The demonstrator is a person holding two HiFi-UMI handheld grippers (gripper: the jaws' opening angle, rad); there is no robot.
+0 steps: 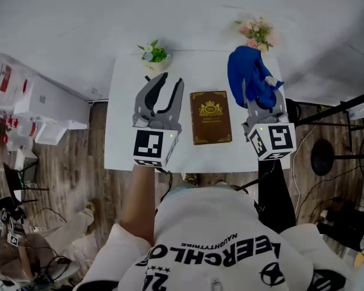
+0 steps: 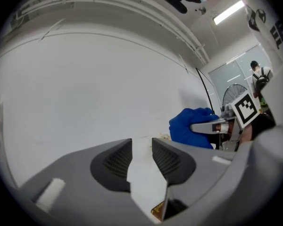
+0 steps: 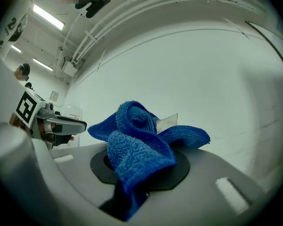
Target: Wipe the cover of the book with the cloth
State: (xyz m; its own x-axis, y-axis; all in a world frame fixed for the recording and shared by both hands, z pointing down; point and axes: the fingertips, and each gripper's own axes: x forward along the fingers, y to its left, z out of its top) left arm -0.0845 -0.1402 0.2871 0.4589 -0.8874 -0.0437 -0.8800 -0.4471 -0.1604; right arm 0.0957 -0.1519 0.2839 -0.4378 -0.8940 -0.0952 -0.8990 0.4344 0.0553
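A brown book with a gold emblem lies flat in the middle of the white table. My left gripper hovers just left of the book, open and holding nothing. In its own view, bare tabletop shows between the left gripper fingers and a corner of the book peeks in below. My right gripper is to the right of the book, shut on a blue cloth that bunches up out of the jaws. The cloth fills the right gripper view.
A small pot of white flowers stands at the table's back left and a pink bouquet at the back right. Wooden floor, white boxes and a fan stand surround the table. A person stands far off.
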